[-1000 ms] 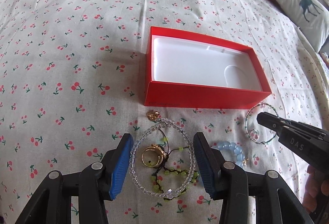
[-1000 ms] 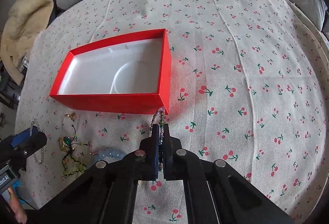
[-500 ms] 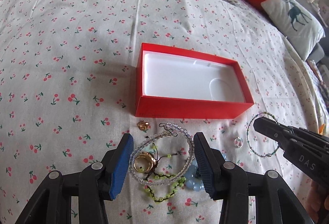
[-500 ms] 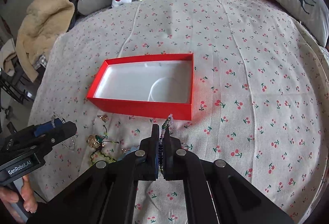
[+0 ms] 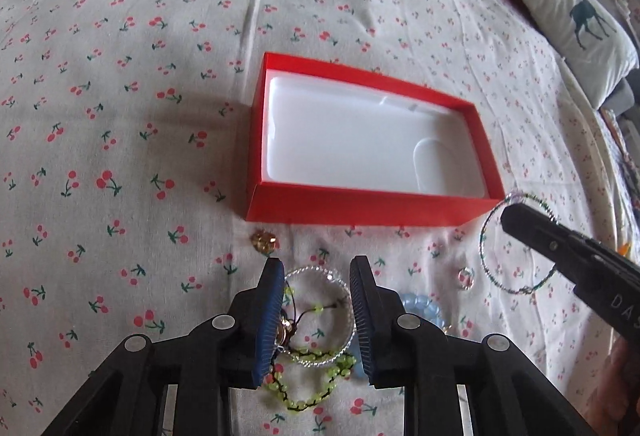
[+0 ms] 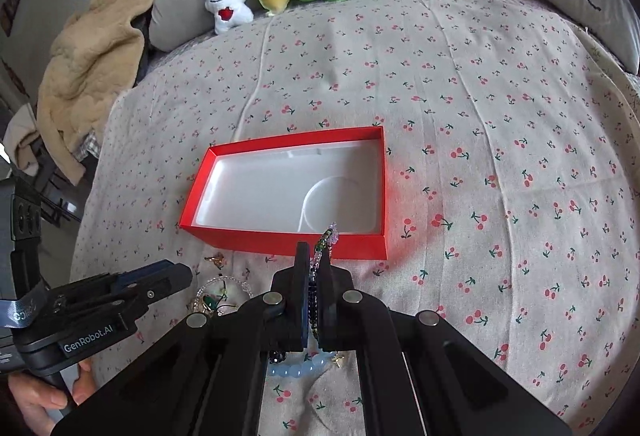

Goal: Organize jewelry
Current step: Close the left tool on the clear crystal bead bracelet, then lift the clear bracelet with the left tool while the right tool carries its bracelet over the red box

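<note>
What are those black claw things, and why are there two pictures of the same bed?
A person holds a black pinching tool in each hand, and a little camera sits on each tool, looking along its two fingers. So one picture is from the left tool and the other from the right tool.

They look at a bed cover printed with red cherries. On it sits an open red cardboard box with a white lining, with nothing in it yet. In front of the box lies a small pile of jewelry.

The left tool's blue pads have just been closing around a clear beaded bracelet, tangled with a yellow-green beaded string; whether they press it yet is hard to tell. The right tool is shut on a thin green beaded bracelet, lifted near the box.
</note>
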Demonstrator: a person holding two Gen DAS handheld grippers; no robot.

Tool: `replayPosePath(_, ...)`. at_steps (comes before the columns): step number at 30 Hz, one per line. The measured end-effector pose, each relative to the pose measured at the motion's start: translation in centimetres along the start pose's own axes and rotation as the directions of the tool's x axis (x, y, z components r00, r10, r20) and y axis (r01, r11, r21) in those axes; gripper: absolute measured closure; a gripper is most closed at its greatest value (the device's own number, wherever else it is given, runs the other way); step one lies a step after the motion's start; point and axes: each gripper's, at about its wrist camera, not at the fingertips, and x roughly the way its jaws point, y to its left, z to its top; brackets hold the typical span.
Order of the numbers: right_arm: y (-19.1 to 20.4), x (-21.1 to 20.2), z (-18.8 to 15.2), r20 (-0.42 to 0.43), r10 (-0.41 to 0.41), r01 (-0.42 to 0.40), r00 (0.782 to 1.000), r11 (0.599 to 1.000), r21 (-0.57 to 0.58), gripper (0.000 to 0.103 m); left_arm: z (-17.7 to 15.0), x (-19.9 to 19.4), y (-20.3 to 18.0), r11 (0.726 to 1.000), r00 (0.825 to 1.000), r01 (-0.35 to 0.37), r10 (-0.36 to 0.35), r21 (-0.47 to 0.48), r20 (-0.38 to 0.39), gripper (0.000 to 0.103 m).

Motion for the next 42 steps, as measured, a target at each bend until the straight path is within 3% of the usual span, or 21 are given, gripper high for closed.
replayPosePath(6, -0.4, 0.9, -0.9, -0.040, 0.006, -0.006, 0.999, 1.000, 0.000, 0.101, -0.5, 2.2, 0.0, 0.997, 0.996, -0.055, 0.058, 0.052, -0.074, 0.075)
replayPosePath(15, 0.0, 1.2, -1.4, -0.054, 0.008, -0.009, 0.998, 1.000, -0.015, 0.101, -0.4, 4.5, 0.1, 0.993, 0.988, -0.108, 0.113, 0.048, -0.102, 0.077)
replayPosePath(17, -0.2, 1.2, -1.4, -0.055, 0.005, -0.006, 0.998, 1.000, -0.009, 0.101, -0.4, 4.7, 0.1, 0.991, 0.986, -0.126, 0.131, 0.053, -0.100, 0.097)
replayPosePath(21, -0.4, 0.7, -1.4, -0.045, 0.005, -0.005, 0.999, 1.000, -0.002, 0.101, -0.4, 4.1, 0.2, 0.991, 0.989, -0.125, 0.128, 0.043, -0.076, 0.103)
replayPosePath(30, -0.3, -0.7, -0.4, 0.010, 0.011, -0.011, 1.000, 1.000, 0.011, 0.101, 0.5, -0.6, -1.8, 0.998, 0.998, -0.020, 0.016, 0.056, 0.067, 0.103)
replayPosePath(36, -0.4, -1.5, 0.6, 0.055, 0.022, -0.025, 0.998, 0.999, 0.047, 0.101, 2.1, -2.8, -2.3, 0.994, 0.975, 0.102, -0.105, 0.025, 0.194, 0.103)
replayPosePath(42, -0.6, -1.4, 1.1, 0.075, 0.030, -0.036, 0.997, 0.996, 0.084, 0.101, 3.7, -1.8, -2.4, 0.982, 0.957, 0.184, -0.169, -0.043, 0.235, 0.103)
